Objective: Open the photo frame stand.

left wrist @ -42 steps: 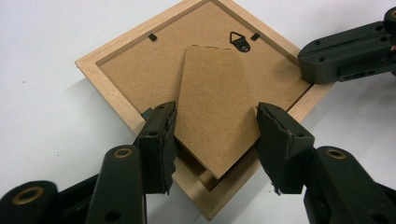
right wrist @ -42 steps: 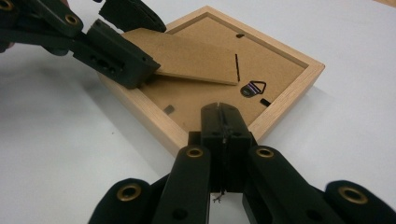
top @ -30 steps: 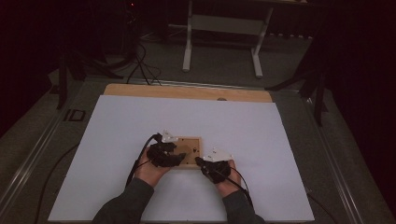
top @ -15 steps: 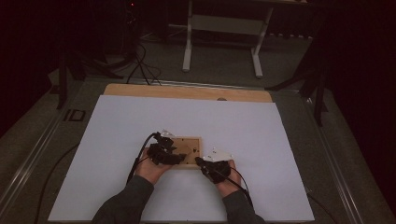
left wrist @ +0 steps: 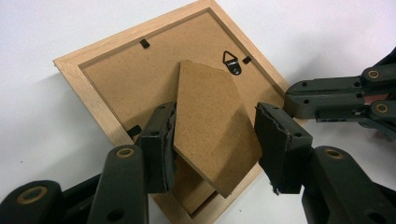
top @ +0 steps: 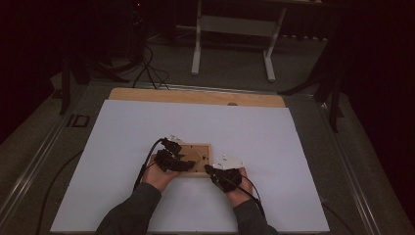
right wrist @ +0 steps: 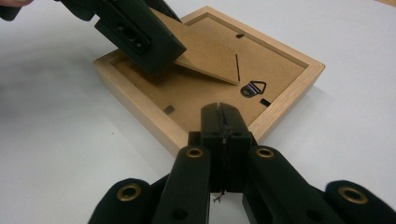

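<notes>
– Where's the frame (top: pixel 195 158)?
– Face down on the white surface (top: pixel 117 132), between both tools.
– And the tools?
– Right tool (right wrist: pixel 223 117) pinched shut, empty, tips at the frame's near edge. Left tool (left wrist: pixel 215 144) gapes around the raised stand (left wrist: pixel 215 126), one pad touching it.

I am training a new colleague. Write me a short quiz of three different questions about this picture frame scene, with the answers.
1. True or false: the picture frame lies with its back side up on the white table.
2. Which part of the frame is between the open jaws of the left gripper?
A. the metal hanger
B. the stand flap
C. a corner of the wood border
3. Fill in: the jaws of the right gripper are ____.

Key
1. True.
2. B. The stand flap is raised off the backing; the metal hanger sits farther away.
3. Shut, with nothing between them, just over the near edge of the frame.
</notes>
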`<state>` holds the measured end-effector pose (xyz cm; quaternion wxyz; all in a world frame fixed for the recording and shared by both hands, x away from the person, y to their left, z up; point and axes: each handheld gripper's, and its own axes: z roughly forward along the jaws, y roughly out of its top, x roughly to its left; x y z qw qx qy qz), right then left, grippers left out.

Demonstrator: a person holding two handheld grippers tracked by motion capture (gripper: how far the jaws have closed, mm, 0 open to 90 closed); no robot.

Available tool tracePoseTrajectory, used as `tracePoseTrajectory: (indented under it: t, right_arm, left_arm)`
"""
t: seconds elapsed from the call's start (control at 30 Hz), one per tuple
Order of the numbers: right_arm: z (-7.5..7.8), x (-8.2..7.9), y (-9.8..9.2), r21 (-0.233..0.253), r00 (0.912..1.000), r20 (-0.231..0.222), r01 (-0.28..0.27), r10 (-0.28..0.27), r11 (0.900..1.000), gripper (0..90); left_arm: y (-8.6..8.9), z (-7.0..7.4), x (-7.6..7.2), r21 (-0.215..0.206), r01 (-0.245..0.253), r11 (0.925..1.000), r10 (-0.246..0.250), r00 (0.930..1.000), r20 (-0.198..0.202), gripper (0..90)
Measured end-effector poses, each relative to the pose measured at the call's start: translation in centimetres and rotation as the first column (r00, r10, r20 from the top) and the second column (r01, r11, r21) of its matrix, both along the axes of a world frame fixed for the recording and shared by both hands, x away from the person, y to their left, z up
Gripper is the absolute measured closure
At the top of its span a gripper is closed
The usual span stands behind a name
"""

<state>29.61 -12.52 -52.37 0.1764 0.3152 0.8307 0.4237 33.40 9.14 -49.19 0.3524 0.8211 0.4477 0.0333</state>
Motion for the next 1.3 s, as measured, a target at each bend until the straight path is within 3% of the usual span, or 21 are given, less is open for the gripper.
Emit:
tracePoseTrajectory:
  t: [0.33, 0.6, 0.83, 1.13, 1.3]
  right_arm:
    - [0.0, 0.1, 0.0, 0.008, 1.0000, -0.010, 0.001, -0.001, 1.000, 88.4]
    - [0.4, 0.2, -0.5, 0.003, 1.0000, -0.010, 0.001, -0.001, 1.000, 79.2]
    - [1.4, 0.7, -1.5, 0.026, 0.9997, -0.020, 0.014, -0.014, 1.000, 70.9]
    - [3.0, 1.6, -2.5, 0.048, 0.9995, -0.014, 0.030, -0.030, 0.998, 66.5]
    - [4.2, 2.6, -2.8, 0.063, 0.9990, -0.010, 0.044, -0.043, 0.997, 64.2]
  left_arm:
    - [-0.3, 0.1, -0.2, 0.021, -0.002, 0.9998, 0.001, 0.9993, 0.037, 51.7]
    - [-0.5, 0.1, -0.5, 0.032, -0.005, 0.9995, 0.003, 0.9969, 0.078, 51.8]
    - [-0.7, 0.2, -1.0, 0.043, -0.002, 0.9991, -0.004, 0.9898, 0.143, 51.9]
    - [-0.6, 0.3, -1.6, 0.061, -0.009, 0.9981, -0.003, 0.9805, 0.197, 51.9]
    - [-0.7, 0.3, -2.1, 0.078, -0.012, 0.9969, -0.007, 0.9699, 0.243, 51.8]
